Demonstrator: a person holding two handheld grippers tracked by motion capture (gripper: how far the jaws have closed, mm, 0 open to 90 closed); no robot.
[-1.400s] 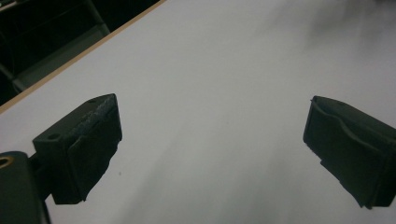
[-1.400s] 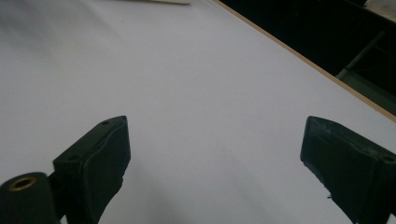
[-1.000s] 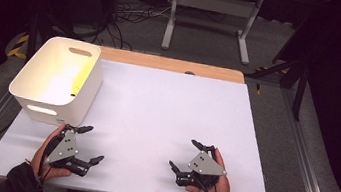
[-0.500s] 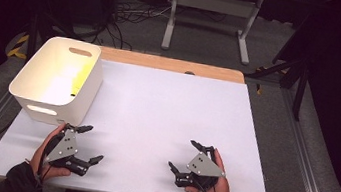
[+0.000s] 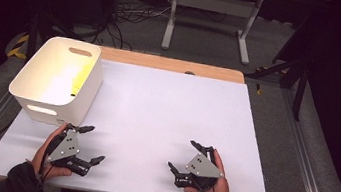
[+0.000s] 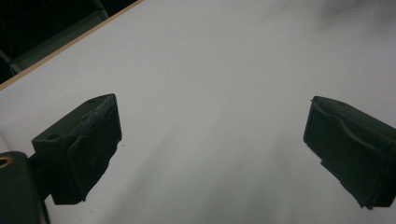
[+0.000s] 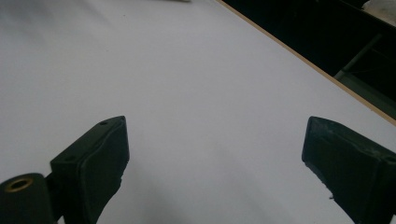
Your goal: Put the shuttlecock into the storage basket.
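— White bin (image 5: 57, 80) sitting far left on table (image 5: 165, 120), near L gripper (image 5: 96, 144)?
— Yep. L & R gripper (image 5: 181, 154) both resting near edge, jaws gaping wide, holding nothing.

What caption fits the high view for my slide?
Both tongs, left and right, rest open near the white table's front edge, white bin at left.

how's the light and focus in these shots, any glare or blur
High view: the white table is evenly lit, the room behind is dark, and a yellowish glow sits inside the bin. Left gripper view: the open left gripper is dim, with soft shadows on the table and a blurred far edge. Right gripper view: the open right gripper is fairly sharp; the far table softens, with no hard glare.
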